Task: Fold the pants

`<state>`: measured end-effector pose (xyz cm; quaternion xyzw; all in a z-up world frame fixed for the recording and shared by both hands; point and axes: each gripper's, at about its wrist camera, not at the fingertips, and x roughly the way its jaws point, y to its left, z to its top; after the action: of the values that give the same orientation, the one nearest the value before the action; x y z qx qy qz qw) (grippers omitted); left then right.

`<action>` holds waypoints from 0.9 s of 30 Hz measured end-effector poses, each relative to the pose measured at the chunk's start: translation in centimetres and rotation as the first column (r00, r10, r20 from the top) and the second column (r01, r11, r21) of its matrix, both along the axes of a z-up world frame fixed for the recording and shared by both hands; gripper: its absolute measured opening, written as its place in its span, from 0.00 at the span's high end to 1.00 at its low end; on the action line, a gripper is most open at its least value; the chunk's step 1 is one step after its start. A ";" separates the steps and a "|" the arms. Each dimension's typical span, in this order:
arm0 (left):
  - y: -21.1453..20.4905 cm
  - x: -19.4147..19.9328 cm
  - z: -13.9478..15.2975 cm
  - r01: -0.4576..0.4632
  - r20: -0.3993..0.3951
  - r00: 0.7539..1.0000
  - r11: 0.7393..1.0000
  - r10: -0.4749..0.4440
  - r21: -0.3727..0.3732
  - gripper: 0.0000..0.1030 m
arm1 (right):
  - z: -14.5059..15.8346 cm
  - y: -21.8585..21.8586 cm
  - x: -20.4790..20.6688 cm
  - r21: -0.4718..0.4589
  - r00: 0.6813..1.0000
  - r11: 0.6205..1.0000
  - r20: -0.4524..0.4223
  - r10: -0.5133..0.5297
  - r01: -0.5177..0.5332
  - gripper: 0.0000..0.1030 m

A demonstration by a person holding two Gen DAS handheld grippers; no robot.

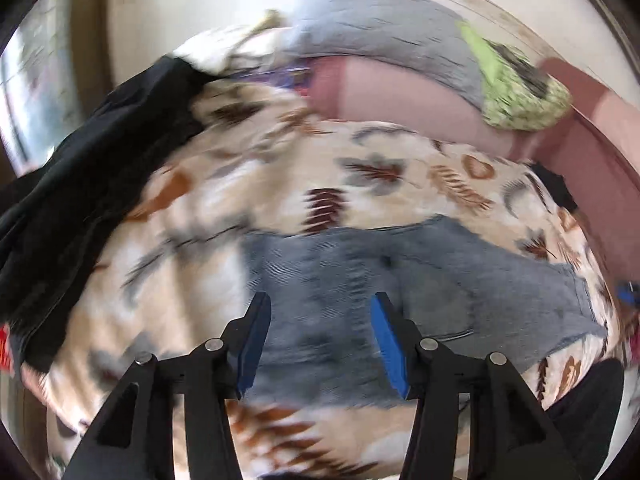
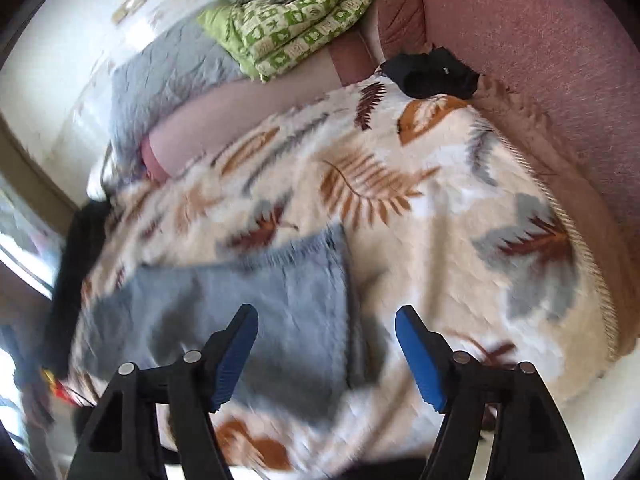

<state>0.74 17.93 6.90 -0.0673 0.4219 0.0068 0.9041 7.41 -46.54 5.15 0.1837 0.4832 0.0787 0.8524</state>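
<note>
Grey-blue denim pants (image 1: 400,288) lie folded flat on a cream blanket with a leaf print (image 1: 400,168). In the right wrist view the pants (image 2: 256,300) lie left of centre on the same blanket (image 2: 440,208). My left gripper (image 1: 320,304) is open and empty, hovering over the left part of the pants. My right gripper (image 2: 326,316) is open and empty, over the right edge of the pants. Both views are blurred by motion.
A black garment (image 1: 88,184) lies at the blanket's left side. A small black cloth (image 2: 432,72) sits at the far edge. A green patterned quilt (image 2: 304,12), a grey blanket (image 2: 168,80) and a pink sofa (image 2: 540,40) lie beyond.
</note>
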 end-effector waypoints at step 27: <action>-2.7 3.9 -8.5 -0.011 -0.181 0.983 0.998 0.000 -0.062 0.39 | -3.1 4.0 7.0 -0.339 0.999 0.941 -0.038 -0.010 -0.004 0.74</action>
<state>4.66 15.25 -1.62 -0.0959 0.5021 0.0021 0.8595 14.46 -42.55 2.08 0.0365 0.5057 -0.0105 0.8619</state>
